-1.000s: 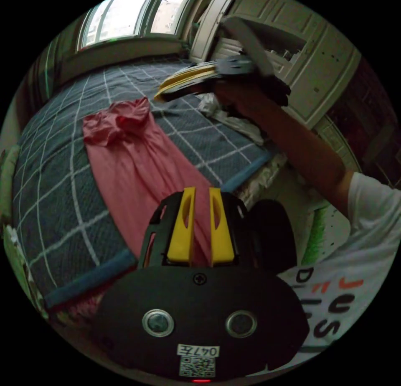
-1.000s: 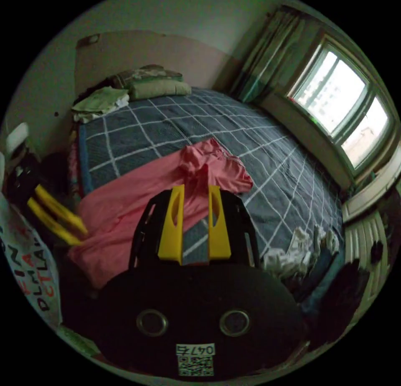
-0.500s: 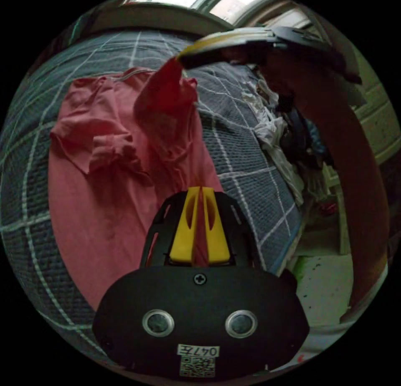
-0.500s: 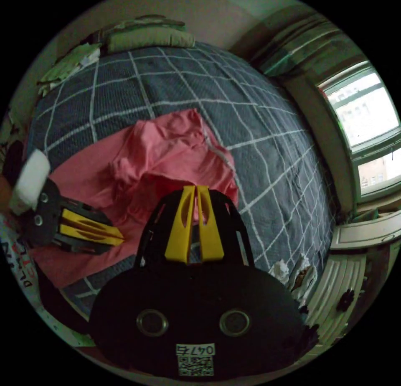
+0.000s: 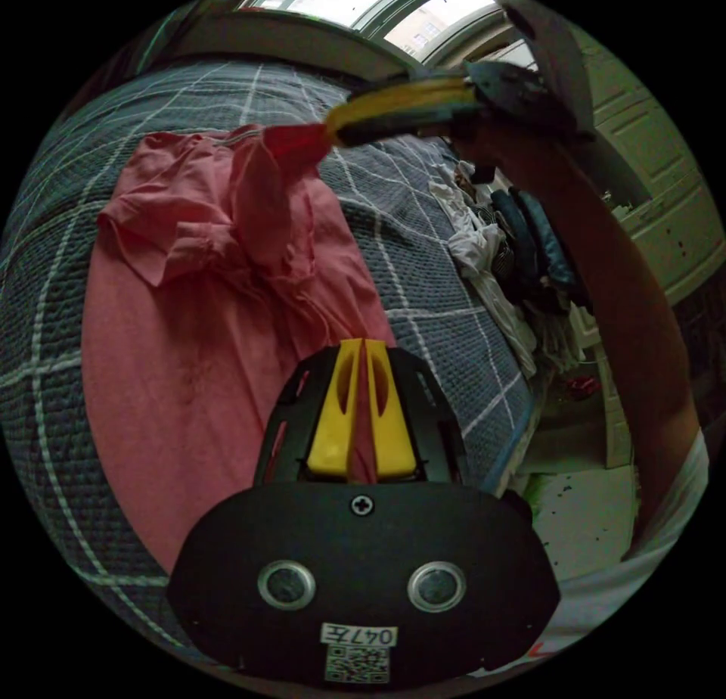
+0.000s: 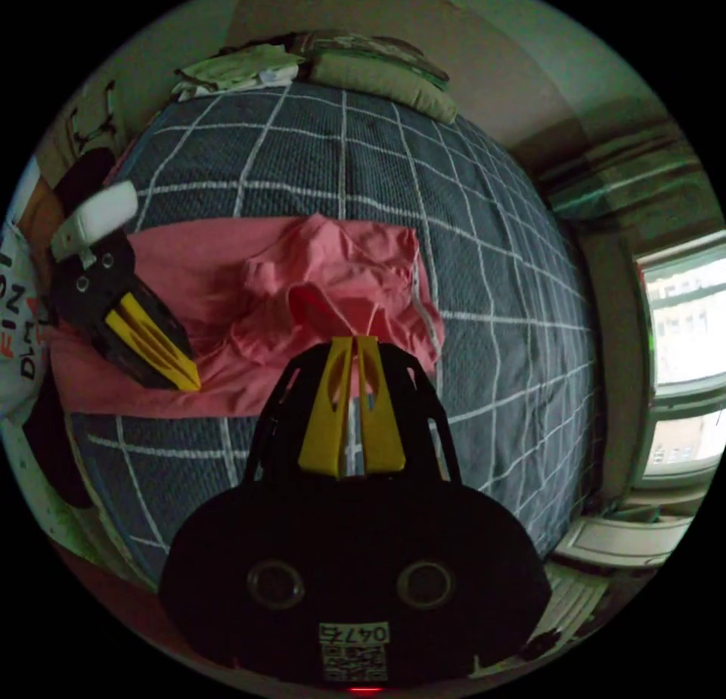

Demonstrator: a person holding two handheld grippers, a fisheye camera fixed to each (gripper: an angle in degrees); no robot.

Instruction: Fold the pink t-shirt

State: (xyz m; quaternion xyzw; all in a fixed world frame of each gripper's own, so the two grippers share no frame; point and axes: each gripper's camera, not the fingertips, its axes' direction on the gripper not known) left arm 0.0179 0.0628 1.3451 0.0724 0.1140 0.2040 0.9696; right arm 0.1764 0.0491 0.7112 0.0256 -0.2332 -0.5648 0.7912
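Note:
The pink t-shirt (image 5: 181, 336) lies lengthwise on a grey checked bedspread (image 5: 45, 396), its upper part bunched. My left gripper (image 5: 361, 343) is shut on the shirt's edge near the bed's side, with pink cloth pinched between its yellow jaws. Higher in the left gripper view, my right gripper (image 5: 333, 128) is shut on a lifted fold of the shirt's upper part. In the right gripper view, the right gripper (image 6: 355, 340) holds a raised pink fold of the t-shirt (image 6: 333, 268), and the left gripper (image 6: 190, 383) presses on the shirt's near edge.
A pile of white and dark clothes (image 5: 514, 253) lies at the bed's edge by a pale cabinet (image 5: 665, 192). Pillows (image 6: 378, 67) and folded green cloth (image 6: 234, 67) sit at the bed's head. A window (image 6: 681, 351) runs beside the bed. A person's arm (image 5: 612, 290) reaches over.
Both grippers came down onto the shirt from above the bed and went from open to shut on it. The right gripper has lifted a fold of the upper part.

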